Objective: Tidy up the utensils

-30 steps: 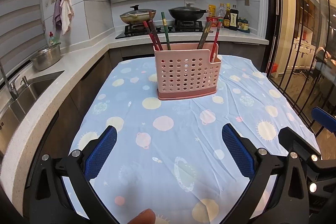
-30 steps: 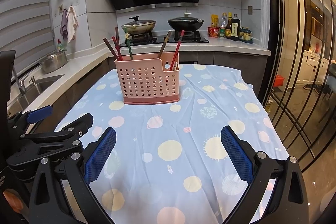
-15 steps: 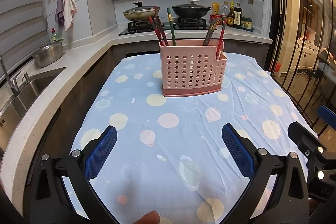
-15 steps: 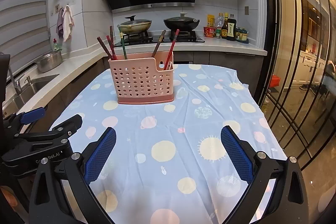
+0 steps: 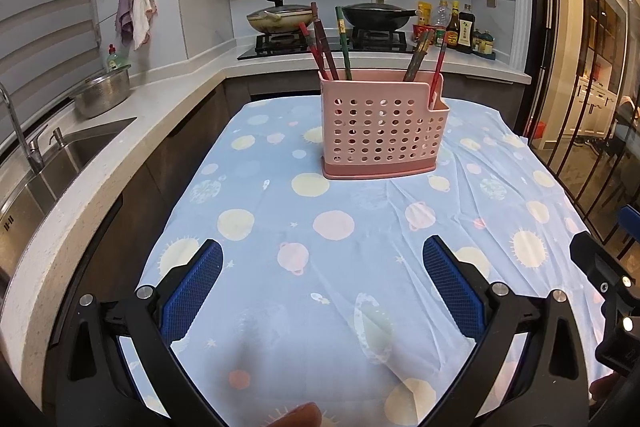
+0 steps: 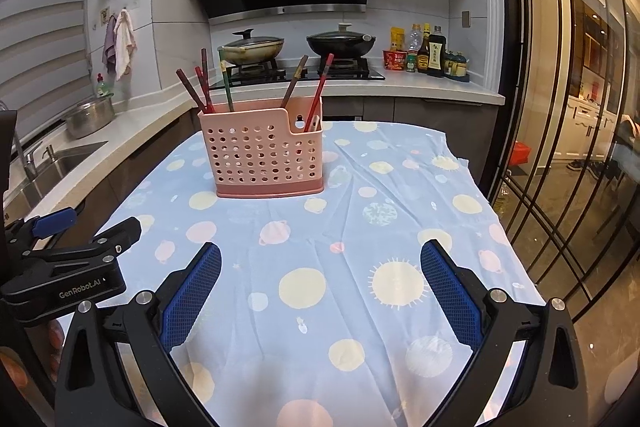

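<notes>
A pink perforated utensil holder (image 5: 382, 125) (image 6: 264, 151) stands upright near the far end of the table. Several chopsticks (image 5: 324, 45) (image 6: 198, 87) lean out of its left part, and two more chopsticks (image 5: 420, 55) (image 6: 316, 91) rise from its right part. My left gripper (image 5: 322, 285) is open and holds nothing, well short of the holder. My right gripper (image 6: 320, 285) is also open and holds nothing, over the near half of the cloth. The left gripper's body (image 6: 68, 267) shows at the left edge of the right wrist view.
A blue tablecloth (image 5: 352, 247) with coloured dots covers the table (image 6: 380, 227). A counter with a sink (image 5: 52, 163) and a metal bowl (image 5: 102, 95) runs along the left. Behind are a stove with two pans (image 5: 280, 17) and sauce bottles (image 5: 460, 29). Glass doors (image 6: 568, 107) stand on the right.
Both grippers have tilted upward and drawn back slightly; the holder sits a little lower in both views. Both stay open and empty.
</notes>
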Tool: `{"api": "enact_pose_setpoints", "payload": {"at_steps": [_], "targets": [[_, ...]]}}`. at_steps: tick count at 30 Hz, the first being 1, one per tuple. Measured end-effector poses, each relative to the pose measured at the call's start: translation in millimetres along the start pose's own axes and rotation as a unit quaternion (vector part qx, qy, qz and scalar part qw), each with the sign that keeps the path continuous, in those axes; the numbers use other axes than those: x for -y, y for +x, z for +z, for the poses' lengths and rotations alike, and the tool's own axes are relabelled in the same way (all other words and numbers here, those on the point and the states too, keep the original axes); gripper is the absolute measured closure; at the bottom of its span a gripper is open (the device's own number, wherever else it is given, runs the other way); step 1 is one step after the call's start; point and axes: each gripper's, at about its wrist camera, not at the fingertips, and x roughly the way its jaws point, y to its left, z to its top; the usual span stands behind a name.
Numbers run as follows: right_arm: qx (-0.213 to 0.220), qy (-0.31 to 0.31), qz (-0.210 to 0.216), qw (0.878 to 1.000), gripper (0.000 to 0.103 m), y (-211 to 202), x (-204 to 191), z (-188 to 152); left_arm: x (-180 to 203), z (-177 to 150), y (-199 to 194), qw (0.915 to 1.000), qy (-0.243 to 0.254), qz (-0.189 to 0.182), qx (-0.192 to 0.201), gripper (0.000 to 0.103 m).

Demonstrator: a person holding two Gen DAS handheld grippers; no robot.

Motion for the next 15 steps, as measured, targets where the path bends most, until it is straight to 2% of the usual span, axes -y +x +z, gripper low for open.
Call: {"api": "enact_pose_setpoints", "payload": {"at_steps": [15], "targets": [[-0.003, 0.001, -0.003, 1.000, 0.007, 3.7, 0.9, -4.1, -1.8, -1.7, -1.2, 1.0000, -0.005, -0.003, 0.005, 0.007]]}}
